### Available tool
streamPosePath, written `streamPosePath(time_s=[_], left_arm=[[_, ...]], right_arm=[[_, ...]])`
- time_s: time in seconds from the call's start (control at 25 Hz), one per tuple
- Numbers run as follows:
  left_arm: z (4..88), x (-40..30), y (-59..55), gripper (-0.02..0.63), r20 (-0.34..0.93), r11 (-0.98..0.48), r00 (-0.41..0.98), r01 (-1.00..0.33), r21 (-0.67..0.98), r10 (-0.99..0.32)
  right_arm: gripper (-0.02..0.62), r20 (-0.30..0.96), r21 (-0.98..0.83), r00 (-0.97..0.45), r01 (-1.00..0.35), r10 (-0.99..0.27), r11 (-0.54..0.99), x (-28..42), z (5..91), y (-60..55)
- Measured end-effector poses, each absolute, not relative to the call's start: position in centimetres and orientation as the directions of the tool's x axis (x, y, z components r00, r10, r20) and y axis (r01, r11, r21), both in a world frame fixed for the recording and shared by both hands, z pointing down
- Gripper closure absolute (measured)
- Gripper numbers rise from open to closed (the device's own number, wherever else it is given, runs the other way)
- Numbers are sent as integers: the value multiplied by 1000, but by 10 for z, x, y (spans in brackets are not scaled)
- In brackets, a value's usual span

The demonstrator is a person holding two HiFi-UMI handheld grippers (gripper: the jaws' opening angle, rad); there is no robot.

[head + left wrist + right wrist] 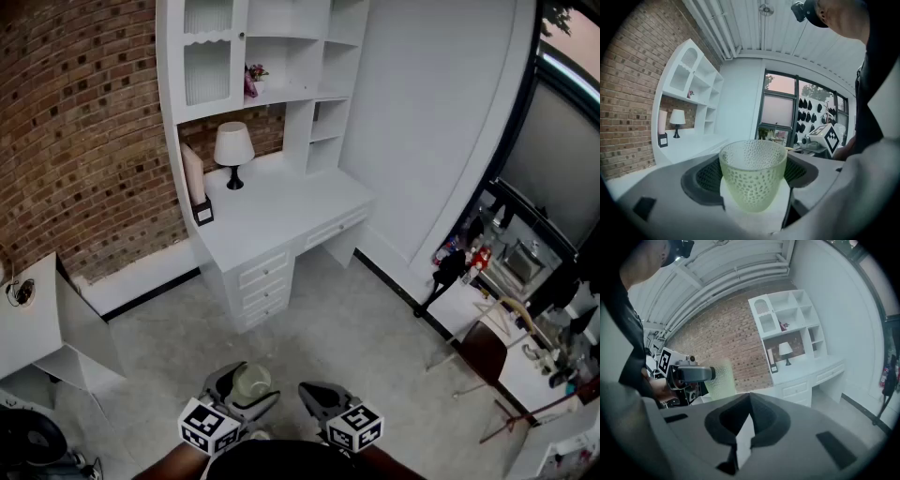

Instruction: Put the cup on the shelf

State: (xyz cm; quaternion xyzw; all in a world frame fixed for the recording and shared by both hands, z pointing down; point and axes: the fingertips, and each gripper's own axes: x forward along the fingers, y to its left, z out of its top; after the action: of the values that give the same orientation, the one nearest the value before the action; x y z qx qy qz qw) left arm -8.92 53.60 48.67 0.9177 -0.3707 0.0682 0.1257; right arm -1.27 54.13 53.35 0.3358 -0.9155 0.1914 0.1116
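Pale green translucent cup [752, 176], dimpled all over, upright and open-topped, gripped between the widely spread jaws of the left gripper [753, 187], above the floor, well apart from the white shelf [281, 94], right gripper [746, 422] closed, empty

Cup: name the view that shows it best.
Left gripper view: the cup fills the centre, upright and dimpled, gripped by the left gripper. The head view shows only its top from above; the right gripper view shows a blurred part behind that gripper.
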Motion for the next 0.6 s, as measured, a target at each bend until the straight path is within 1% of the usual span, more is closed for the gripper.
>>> streamPosePath(time_s=[0.24,0.6], left_arm=[[488,-105,529,224,223,-715,733,-678,170,-642],[492,-124,526,224,225,-737,754,-654,171,-617]], right_arm=[[592,313,-267,-742,-668,-593,694,-31,533,533],[592,331,-249,-723,-687,-606,683,-51,537,535]])
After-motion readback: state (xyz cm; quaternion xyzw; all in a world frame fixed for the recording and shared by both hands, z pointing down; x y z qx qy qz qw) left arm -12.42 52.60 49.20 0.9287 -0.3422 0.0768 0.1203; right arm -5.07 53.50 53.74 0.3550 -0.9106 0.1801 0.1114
